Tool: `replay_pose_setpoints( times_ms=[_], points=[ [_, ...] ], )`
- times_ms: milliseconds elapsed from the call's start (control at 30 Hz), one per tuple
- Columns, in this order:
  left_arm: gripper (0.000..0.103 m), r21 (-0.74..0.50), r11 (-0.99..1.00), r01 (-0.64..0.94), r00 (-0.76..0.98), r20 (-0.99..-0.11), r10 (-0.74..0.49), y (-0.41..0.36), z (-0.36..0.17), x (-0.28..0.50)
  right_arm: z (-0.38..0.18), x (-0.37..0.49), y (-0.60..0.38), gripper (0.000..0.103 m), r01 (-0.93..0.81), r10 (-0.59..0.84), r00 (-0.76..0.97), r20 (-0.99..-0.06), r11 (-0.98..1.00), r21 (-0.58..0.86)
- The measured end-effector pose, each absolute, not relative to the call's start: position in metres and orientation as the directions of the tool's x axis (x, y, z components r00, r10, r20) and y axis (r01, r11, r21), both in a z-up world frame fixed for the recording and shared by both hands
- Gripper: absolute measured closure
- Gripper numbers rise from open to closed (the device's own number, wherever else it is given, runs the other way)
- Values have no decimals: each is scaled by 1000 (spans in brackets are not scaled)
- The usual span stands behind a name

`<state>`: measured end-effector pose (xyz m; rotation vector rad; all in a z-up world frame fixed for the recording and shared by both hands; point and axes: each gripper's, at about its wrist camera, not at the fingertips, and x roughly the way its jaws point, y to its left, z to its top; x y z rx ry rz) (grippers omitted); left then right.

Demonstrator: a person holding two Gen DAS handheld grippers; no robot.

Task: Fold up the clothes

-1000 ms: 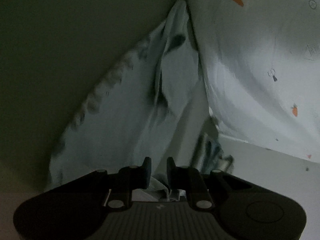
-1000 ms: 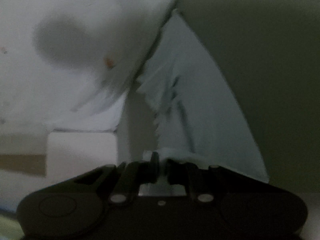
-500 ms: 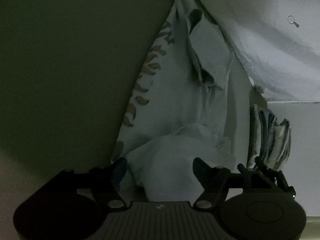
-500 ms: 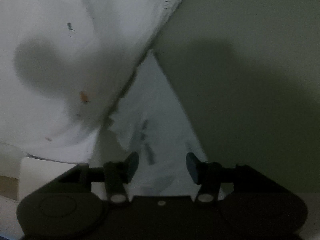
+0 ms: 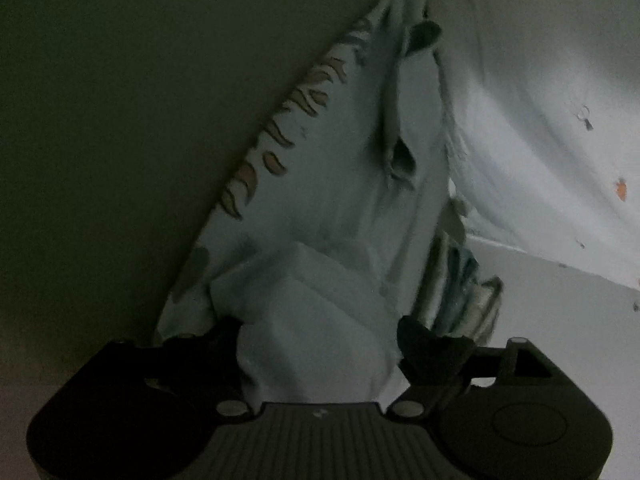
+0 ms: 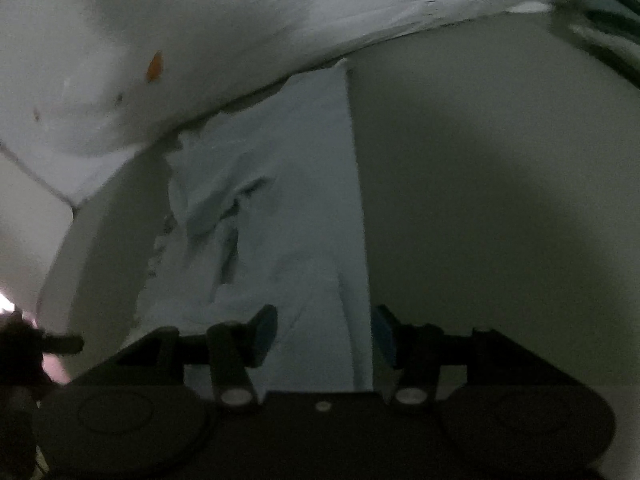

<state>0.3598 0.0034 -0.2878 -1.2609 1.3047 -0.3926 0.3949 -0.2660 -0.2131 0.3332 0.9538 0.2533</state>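
A pale bluish garment (image 5: 344, 184) lies on a dull olive worktop (image 5: 140, 120), and its long axis runs straight ahead of the left claw (image 5: 320, 332), slanting up toward the right in that view. One long edge, on the claw's left, carries a row of brownish curved markings. A crease runs down its middle, and its near end is bunched into a folded lump that sits between the left claw's spread fingers (image 5: 420, 340), which stand apart on either side of the cloth without pinching it.

In the right wrist view the same garment (image 6: 280, 216) stretches away from the right claw (image 6: 324, 332), its straight edge lying just inside the right-hand finger. That claw is likewise released, with cloth between its parted fingers (image 6: 264, 330).

Beyond the garment's far end hangs a white sheet printed with small orange carrots (image 5: 560, 100). To the left claw's right lies a striped folded bundle (image 5: 464, 284).
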Motion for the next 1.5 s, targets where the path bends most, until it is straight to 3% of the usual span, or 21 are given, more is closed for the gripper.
replay_pose_setpoints(
  times_ms=[33,67,100,167,267,633,733,767,833,933,1000,1067,1100,1233,1267,1300,1367,1500],
  points=[
    [35,-853,352,-385,326,-482,-813,1,-283,359,-213,396,-261,71,-87,354,555,-753,925,371],
    [53,-869,345,-356,350,-466,-812,-1,-278,357,-212,396,-257,87,-110,347,559,-753,931,347],
    [68,-884,337,-326,375,-448,-812,-2,-272,356,-209,394,-253,93,-128,336,571,-749,938,322],
    [86,-895,356,-270,423,-442,-791,-2,-256,352,-201,385,-249,98,-152,304,612,-731,951,268],
    [90,-903,394,-170,496,-424,-758,1,-230,347,-186,369,-254,99,-140,287,666,-689,955,262],
    [93,-916,399,-30,678,-313,-666,16,-176,371,-136,377,-278,99,-153,322,781,-535,929,337],
    [94,-898,427,-104,727,-362,-584,28,-184,393,-143,405,-276,97,-135,304,776,-553,936,325],
    [94,-886,444,-135,722,-395,-568,32,-190,400,-150,416,-274,95,-110,282,764,-580,943,314],
    [92,-827,524,-203,681,-504,-531,31,-199,411,-164,438,-272,73,-59,238,738,-631,955,291],
    [72,-730,649,-216,617,-617,-488,21,-203,421,-174,442,-272,65,-30,223,718,-659,956,291],
    [40,-702,694,-160,581,-635,-509,6,-203,424,-179,440,-273,49,-17,221,708,-670,955,297],
    [19,-694,709,-128,554,-643,-529,-7,-205,428,-185,439,-274,49,-4,219,698,-682,953,302],
    [18,-693,711,-120,544,-645,-537,-13,-207,431,-187,438,-274,49,2,218,693,-687,953,304],
    [20,-696,707,-123,508,-657,-558,-29,-219,443,-198,435,-275,49,28,213,670,-711,950,311],
    [28,-679,723,-125,505,-671,-543,-33,-223,446,-202,434,-273,49,32,212,661,-720,950,309],
    [50,-661,739,-127,502,-686,-527,-37,-227,449,-206,434,-271,49,36,211,651,-729,951,308],
    [67,-589,798,-128,503,-732,-459,-43,-227,447,-213,433,-267,49,45,208,632,-746,952,303],
    [68,-556,828,-71,532,-723,-440,-44,-214,437,-206,436,-241,49,-55,181,647,-740,980,191]
  ],
)
